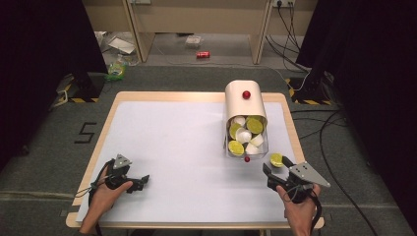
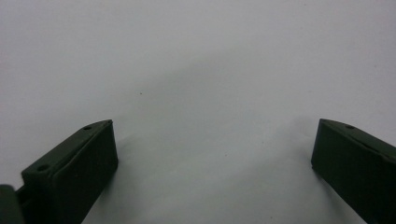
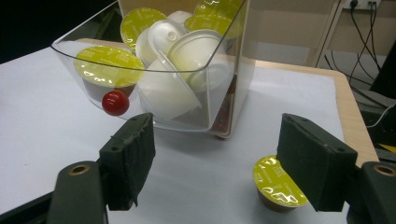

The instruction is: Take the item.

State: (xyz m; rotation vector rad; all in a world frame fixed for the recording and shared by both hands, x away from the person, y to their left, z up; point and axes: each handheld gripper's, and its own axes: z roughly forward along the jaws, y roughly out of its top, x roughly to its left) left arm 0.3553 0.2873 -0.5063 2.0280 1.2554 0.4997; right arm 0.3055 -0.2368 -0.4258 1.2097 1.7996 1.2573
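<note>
1. The right gripper (image 3: 215, 163) sits at the lower right of the high view, jaws spread, pinching nothing.
2. A green-lidded coffee capsule (image 3: 278, 183) stands on the table (image 1: 172, 147) just beside its right jaw, before the clear drawer (image 3: 154, 100) of capsules.
3. The left gripper (image 2: 212, 163), at lower left, is spread over bare table.

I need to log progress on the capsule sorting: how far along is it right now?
Looks done: the clear drawer of the beige dispenser is pulled out and full of green-lidded and white capsules. In hand: one green-lidded capsule stands on the table beside the drawer, by one finger of the open right gripper, not gripped. The left gripper rests open over bare table. Left: grasping that capsule.
</note>
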